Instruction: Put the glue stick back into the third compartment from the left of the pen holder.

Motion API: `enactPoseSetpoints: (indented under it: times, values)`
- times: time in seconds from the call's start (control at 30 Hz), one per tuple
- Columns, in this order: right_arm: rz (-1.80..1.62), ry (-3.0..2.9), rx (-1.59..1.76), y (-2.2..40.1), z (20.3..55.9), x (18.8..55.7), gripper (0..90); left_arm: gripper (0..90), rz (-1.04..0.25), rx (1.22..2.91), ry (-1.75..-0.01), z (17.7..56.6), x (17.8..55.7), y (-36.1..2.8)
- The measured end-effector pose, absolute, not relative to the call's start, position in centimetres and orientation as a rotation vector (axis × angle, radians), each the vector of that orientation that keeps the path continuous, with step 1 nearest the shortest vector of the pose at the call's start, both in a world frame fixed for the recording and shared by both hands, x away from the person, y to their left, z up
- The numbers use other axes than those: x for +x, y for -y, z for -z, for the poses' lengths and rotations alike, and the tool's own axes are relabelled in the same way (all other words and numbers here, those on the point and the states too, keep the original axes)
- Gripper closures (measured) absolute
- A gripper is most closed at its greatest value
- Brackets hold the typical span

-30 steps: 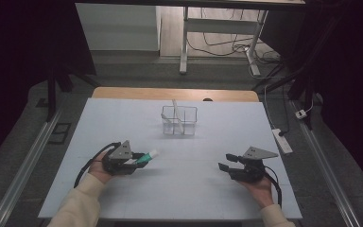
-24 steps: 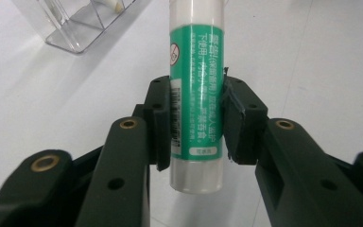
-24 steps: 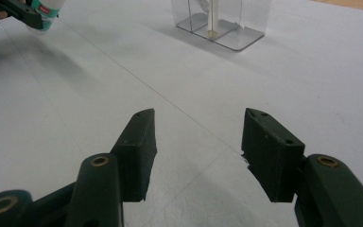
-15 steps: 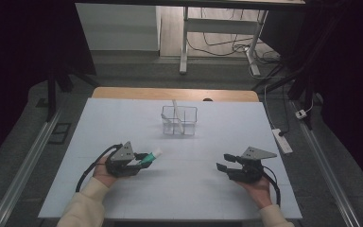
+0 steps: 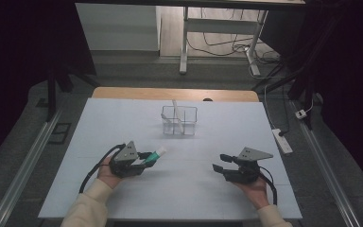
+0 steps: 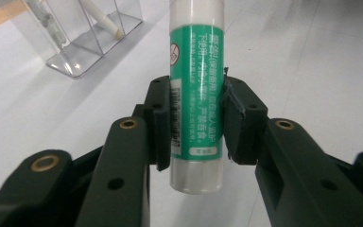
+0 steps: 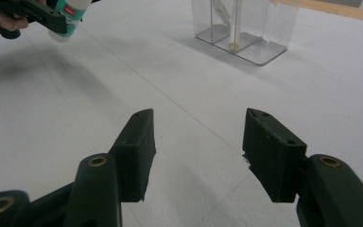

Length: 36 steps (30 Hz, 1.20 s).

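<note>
The left gripper (image 6: pixel 196 125) clamps a green glue stick (image 6: pixel 196 90) near the clear organizer (image 5: pixel 179 119); the right gripper (image 7: pixel 198 142), farther off, stands open with nothing between its jaws.

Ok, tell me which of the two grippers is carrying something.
The left gripper: its jaws clamp a green-and-white glue stick. The right gripper stands open over bare table.

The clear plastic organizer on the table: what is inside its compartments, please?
The clear organizer holds a white stick-like item leaning in one compartment. The left gripper view shows it too. Its lower end blurs behind the walls; whether anything else lies inside cannot be told.
</note>
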State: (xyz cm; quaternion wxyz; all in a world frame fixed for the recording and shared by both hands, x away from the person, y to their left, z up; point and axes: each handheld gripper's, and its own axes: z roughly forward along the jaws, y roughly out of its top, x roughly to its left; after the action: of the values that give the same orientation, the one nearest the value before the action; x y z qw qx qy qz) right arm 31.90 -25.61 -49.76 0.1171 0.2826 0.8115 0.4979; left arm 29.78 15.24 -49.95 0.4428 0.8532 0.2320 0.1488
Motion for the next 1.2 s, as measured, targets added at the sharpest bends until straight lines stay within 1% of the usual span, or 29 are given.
enactPoseSetpoints:
  times: [0.27, 0.73, 1.2]
  values:
    - [-1.472, -2.381, 0.81, 24.8, 49.7, 31.8, 43.3, 65.7, -0.378, 2.096, -0.588, 49.9, 29.8, -14.2]
    - [-1.497, -2.4, 0.764, 23.3, 49.5, 31.9, 42.4, 65.6, -0.38, 2.085, -0.562, 49.8, 29.6, -12.0]
    - [-1.533, -2.435, 0.724, 20.8, 49.2, 31.8, 40.0, 65.6, -0.393, 2.111, -0.529, 50.2, 29.7, -10.2]
